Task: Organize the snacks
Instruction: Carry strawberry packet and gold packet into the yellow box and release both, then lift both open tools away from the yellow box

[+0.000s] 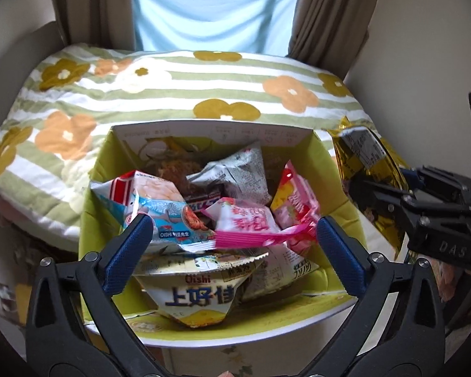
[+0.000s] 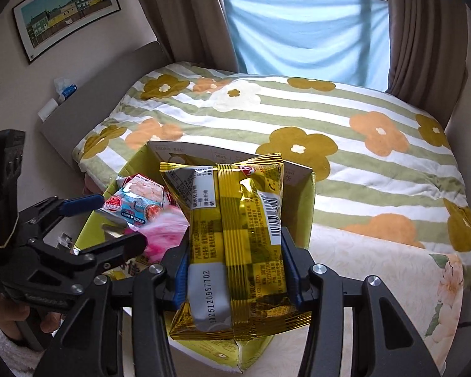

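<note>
Right claw (image 2: 238,270), nearest the lens, clamped across the lower half of a gold snack bag (image 2: 235,245) held upright over the near right corner of the green carton (image 2: 309,207) on the bed (image 2: 345,119). Left claw (image 1: 232,248), jaws wide apart and empty, poised above the packets heaped inside. For a clean drop, the gold bag would best be carried further over the opening and lowered flat before release, lest it tip over the rim.

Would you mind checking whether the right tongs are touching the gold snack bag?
Touching: the right wrist view shows the right tongs pressed against both sides of the gold snack bag.
</note>
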{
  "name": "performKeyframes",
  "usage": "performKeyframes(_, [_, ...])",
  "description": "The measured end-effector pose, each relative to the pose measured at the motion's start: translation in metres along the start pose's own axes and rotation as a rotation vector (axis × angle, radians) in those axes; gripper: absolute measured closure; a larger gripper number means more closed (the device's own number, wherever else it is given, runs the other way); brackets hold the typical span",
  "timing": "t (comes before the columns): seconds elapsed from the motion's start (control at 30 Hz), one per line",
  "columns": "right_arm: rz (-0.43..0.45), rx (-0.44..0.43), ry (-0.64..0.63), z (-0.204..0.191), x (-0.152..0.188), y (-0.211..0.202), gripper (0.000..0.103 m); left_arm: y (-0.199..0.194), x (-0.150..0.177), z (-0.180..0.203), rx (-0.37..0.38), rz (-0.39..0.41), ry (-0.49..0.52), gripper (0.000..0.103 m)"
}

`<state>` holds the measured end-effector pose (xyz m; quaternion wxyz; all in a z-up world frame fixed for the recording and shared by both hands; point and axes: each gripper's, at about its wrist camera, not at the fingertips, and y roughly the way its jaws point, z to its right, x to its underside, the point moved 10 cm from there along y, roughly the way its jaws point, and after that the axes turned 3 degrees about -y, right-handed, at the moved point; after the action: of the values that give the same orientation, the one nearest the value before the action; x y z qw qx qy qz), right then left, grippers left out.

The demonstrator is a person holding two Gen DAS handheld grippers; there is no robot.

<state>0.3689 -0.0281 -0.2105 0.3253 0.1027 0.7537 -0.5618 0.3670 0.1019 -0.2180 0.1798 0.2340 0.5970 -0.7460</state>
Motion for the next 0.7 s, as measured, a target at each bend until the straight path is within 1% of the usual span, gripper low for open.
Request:
performKeyframes(0.17, [-0.019,-0.015,-0.010,-0.006,-0.004,0.012,0.058,-0.003,0.011,-0.012,-0.023,-0.022,-0.015,0.000])
performKeyframes(0.33, [-0.034,-0.036,0.009,-0.012,-0.011,0.024,0.057,-0.003,0.013,-0.020,-0.034,-0.024,-0.020,0.000])
performKeyframes(0.4, [-0.052,-0.073,0.016,-0.018,-0.014,0.032,0.056,-0.004,0.012,-0.023,-0.040,-0.025,-0.027,0.000])
performKeyframes(0.43, [-0.049,-0.096,0.025,-0.021,-0.016,0.035,0.054,-0.004,0.012,-0.024,-0.040,-0.023,-0.031,0.000])
performKeyframes(0.5, [-0.013,-0.130,0.033,-0.028,-0.021,0.036,0.035,-0.005,0.013,-0.027,-0.041,-0.023,-0.036,0.000])
performKeyframes(0.53, [0.009,-0.127,0.035,-0.029,-0.023,0.035,0.009,-0.006,0.013,-0.028,-0.048,-0.023,-0.036,0.000])
performKeyframes(0.57, [0.027,-0.117,0.032,-0.029,-0.024,0.033,0.000,-0.007,0.014,-0.030,-0.057,-0.023,-0.036,0.000])
performKeyframes(0.63, [0.043,-0.098,0.010,-0.030,-0.024,0.031,0.000,-0.008,0.016,-0.034,-0.066,-0.027,-0.035,0.000])
performKeyframes(0.7, [0.038,-0.078,-0.009,-0.030,-0.020,0.031,0.000,-0.009,0.018,-0.035,-0.069,-0.030,-0.037,0.000])
